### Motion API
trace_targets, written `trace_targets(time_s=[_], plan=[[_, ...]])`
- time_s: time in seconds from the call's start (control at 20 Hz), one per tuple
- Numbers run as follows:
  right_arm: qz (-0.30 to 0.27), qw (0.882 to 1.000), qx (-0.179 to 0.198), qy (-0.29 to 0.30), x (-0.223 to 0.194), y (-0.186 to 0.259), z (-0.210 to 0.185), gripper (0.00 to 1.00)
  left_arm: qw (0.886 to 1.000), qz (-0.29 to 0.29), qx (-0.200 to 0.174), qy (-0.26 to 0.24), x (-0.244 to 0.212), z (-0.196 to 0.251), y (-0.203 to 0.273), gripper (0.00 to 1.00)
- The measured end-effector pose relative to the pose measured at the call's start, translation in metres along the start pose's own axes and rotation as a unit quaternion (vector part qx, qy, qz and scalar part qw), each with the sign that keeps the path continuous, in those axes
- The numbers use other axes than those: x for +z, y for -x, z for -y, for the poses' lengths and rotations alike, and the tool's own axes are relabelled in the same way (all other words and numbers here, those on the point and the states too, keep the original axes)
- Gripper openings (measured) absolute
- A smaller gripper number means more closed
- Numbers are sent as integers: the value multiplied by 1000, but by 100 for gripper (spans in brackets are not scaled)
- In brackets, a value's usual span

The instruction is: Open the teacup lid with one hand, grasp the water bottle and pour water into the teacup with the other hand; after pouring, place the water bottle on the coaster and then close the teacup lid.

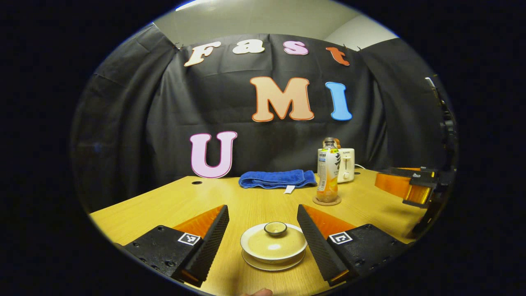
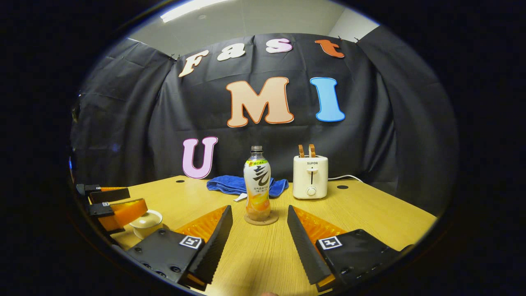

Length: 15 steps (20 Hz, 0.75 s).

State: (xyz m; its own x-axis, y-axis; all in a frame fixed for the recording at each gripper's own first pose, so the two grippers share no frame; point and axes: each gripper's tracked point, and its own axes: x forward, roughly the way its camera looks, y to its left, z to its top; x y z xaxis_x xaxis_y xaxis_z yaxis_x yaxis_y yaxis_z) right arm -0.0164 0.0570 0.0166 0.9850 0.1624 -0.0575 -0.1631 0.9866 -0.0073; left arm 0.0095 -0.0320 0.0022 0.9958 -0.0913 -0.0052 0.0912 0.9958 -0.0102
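Wooden worktop carries a blue towel and toaster behind the bottle, which stands mid-frame on its coaster. Left gripper is spread around the lidded teacup at lower centre; right gripper is spread, nothing between it and the bottle.

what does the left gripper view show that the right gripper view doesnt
Left gripper view alone: the cream ceramic lid with its dark-rimmed knob, on the teacup, between open fingers, saucer beneath.

Right gripper view alone: the full front of the white two-slot toaster, unobstructed, and its cord.

Both: the clear plastic water bottle upright on the round cork coaster, the folded blue towel, the wooden table, and each other's gripper at the edge.
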Motion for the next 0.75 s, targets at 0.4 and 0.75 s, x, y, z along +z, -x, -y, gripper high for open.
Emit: trace_targets(time_s=[0.4, 0.75], plan=[[-4, 1000, -1, -8, -17, 32, -9, 82, 1000, -4, -9, 13, -7, 13, 4, 96], [2, 1000, -15, 0, -17, 34, -5, 86, 1000, 1, 9, 1, -6, 10, 2, 97]])
